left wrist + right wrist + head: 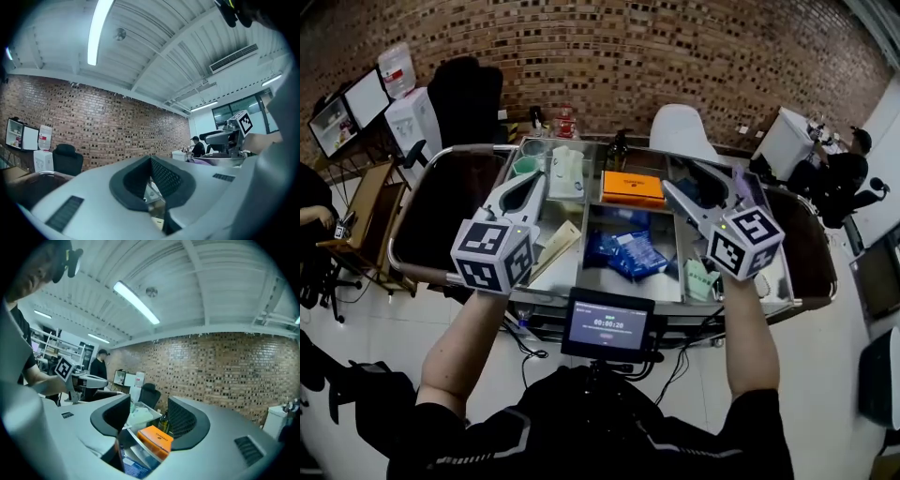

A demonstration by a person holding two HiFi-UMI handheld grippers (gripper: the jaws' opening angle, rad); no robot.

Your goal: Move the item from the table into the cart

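**Both claws empty above the cart: between carries, as we judge it.**

We hold no item. What we see lies in the cart point(414, 273): one orange box point(633, 187) in the far middle compartment, one green cup point(523, 166) at the far left, and a heap of blue packets point(626, 251) in the near middle, too jumbled to count. No view shows the table. Our left gripper point(150, 161) has its jaws together on nothing. Our right gripper point(149, 401) stands part open, nothing between its pads. That makes two grippers and one cart. Next, we reckon, we must turn to the table, spread the jaws and close on an item there.
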